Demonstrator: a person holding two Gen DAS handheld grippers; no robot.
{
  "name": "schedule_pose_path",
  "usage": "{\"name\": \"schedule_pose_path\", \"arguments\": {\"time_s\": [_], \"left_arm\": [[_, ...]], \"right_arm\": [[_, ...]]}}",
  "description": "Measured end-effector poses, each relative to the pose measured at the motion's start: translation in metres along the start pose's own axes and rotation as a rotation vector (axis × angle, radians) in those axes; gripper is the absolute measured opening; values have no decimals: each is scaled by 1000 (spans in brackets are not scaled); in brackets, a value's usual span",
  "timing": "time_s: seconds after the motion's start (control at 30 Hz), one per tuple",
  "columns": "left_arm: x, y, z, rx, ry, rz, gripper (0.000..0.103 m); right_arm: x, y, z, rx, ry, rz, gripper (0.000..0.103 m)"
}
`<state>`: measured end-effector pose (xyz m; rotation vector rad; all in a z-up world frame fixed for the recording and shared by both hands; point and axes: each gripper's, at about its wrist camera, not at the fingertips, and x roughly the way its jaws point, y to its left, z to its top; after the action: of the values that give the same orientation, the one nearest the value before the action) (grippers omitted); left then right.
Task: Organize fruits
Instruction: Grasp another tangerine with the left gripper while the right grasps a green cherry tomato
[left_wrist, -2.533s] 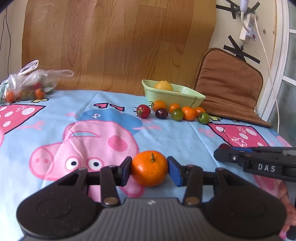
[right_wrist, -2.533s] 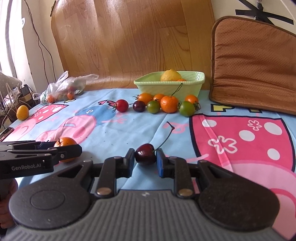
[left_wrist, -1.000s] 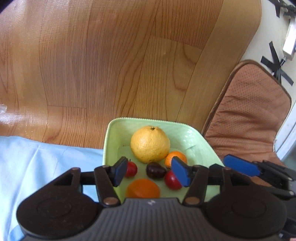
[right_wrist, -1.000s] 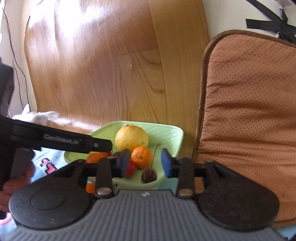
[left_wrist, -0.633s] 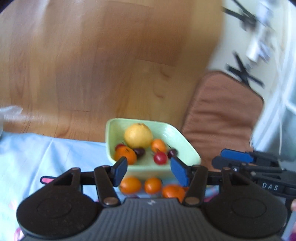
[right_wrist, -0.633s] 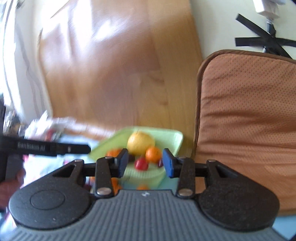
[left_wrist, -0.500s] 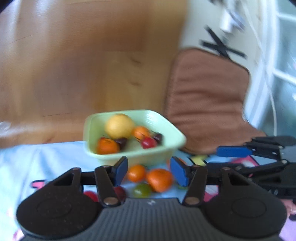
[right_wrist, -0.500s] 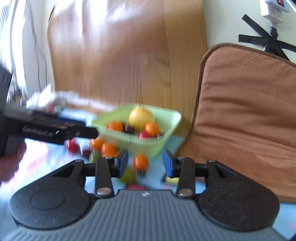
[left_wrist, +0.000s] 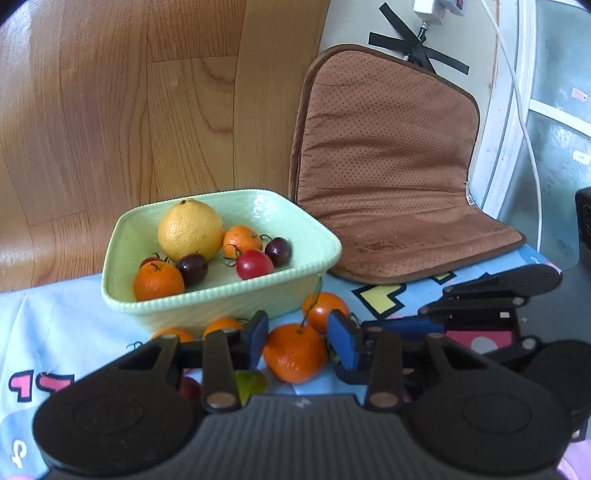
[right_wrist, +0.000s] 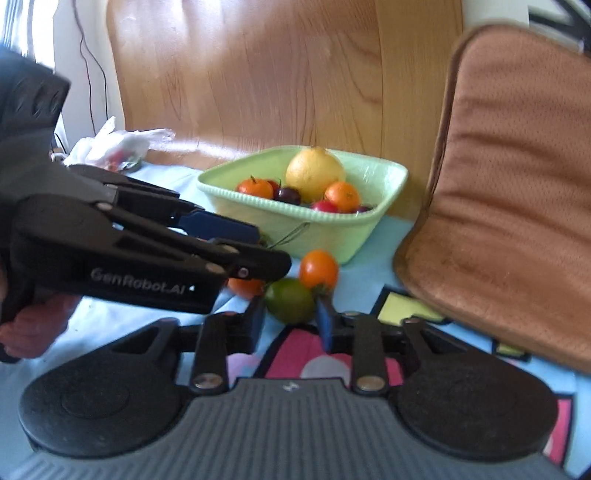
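A pale green bowl (left_wrist: 221, 291) holds a large yellow citrus (left_wrist: 190, 229), two mandarins, dark cherries and a red tomato. In front of it on the cartoon cloth lies a row of loose fruit. My left gripper (left_wrist: 297, 341) is closing around an orange mandarin (left_wrist: 295, 354) with a stem, and both blue pads touch its sides. My right gripper (right_wrist: 290, 319) is closing on a green tomato (right_wrist: 290, 301), with the pads against it. The left gripper (right_wrist: 266, 251) crosses the right wrist view just left of that tomato.
An orange tomato (right_wrist: 318, 268) sits right behind the green one, and more small tomatoes lie beside the left fingers. A brown cushion (left_wrist: 384, 166) leans at the right. A wood-grain panel stands behind the bowl. A plastic bag (right_wrist: 118, 147) lies far left. A hand (right_wrist: 29, 332) holds the left gripper.
Both grippers have drawn back from over the bowl and sunk to the row of fruit in front of it. Their jaws have narrowed, the left around the mandarin, the right around the green tomato.
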<state>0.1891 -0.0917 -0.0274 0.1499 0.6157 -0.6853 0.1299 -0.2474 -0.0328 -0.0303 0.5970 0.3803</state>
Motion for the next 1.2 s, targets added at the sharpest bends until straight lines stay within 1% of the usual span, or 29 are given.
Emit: {"name": "schedule_pose_path", "arguments": {"time_s": [0.13, 0.23, 0.4, 0.47, 0.53, 0.57, 0.6, 0.67, 0.7, 0.87, 0.9, 0.93, 0.97, 1.13, 1.2], "left_arm": [[-11, -5, -3, -38, 8, -15, 29], [-28, -10, -14, -72, 11, -54, 28], [-71, -25, -39, -81, -23, -107, 28], [-82, -28, -45, -86, -27, -120, 29], [-84, -32, -48, -61, -26, -89, 31], [-84, -33, -49, -49, -21, -67, 34], [-86, -33, -50, -46, -22, -57, 40], [-87, -34, -50, -33, -23, -47, 47], [-86, -36, -50, -23, -21, -37, 48], [-67, -39, -51, -22, 45, -51, 50], [-65, -39, -53, -23, 55, -47, 48], [-63, -39, -56, -29, 68, -48, 46], [-64, -37, -59, -38, 74, -43, 38], [-86, -25, -75, -95, 48, -1, 38], [-98, -18, -83, -127, 41, -2, 38]], "right_arm": [[-13, 8, -3, -33, 16, -4, 32], [-29, 13, -11, -36, 27, 8, 32], [-64, 37, -35, -27, 26, 43, 32], [-72, 49, -45, -59, 13, 30, 32], [-75, 56, -51, -83, 0, -3, 32], [-75, 55, -52, -76, -3, -13, 32], [-75, 55, -52, -64, -5, -24, 32], [-76, 54, -53, -57, -11, -37, 32], [-76, 54, -54, -58, -13, -44, 32], [-77, 54, -56, -58, -22, -65, 32], [-76, 54, -56, -57, -24, -67, 33], [-75, 53, -55, -55, -24, -66, 33], [-75, 54, -55, -54, -21, -64, 33], [-73, 62, -54, -95, -27, -70, 33], [-71, 64, -53, -94, -25, -77, 33]]}}
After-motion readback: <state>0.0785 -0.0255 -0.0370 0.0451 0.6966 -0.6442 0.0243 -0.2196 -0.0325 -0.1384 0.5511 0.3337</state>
